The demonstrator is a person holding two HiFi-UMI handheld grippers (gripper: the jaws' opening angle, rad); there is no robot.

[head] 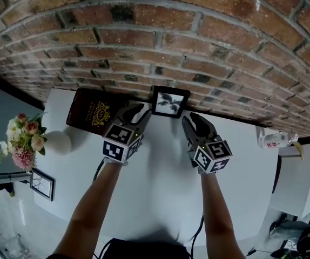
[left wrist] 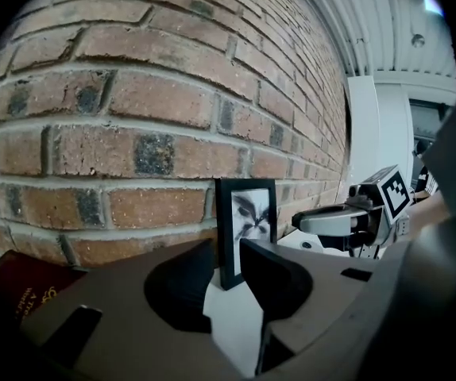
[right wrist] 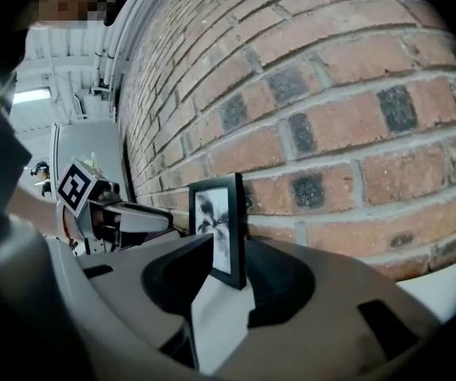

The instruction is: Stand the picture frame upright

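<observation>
A small black picture frame (head: 170,101) with a grey leaf print stands upright on the white table (head: 160,188), its back against the brick wall (head: 160,47). My left gripper (head: 137,114) sits just left of the frame's lower corner, my right gripper (head: 194,122) just right of it. In the left gripper view the frame (left wrist: 248,221) shows beyond the parted jaws of my left gripper (left wrist: 226,272). In the right gripper view the frame (right wrist: 216,225) stands just past the tips of my right gripper (right wrist: 229,272). Neither pair of pads presses on it.
A dark red box with a gold emblem (head: 93,112) lies at the wall left of the frame. A round white vase (head: 58,142) with flowers (head: 25,139) stands at the table's left end. A white bottle (head: 274,140) lies far right. Another framed picture (head: 42,183) sits below the table's left side.
</observation>
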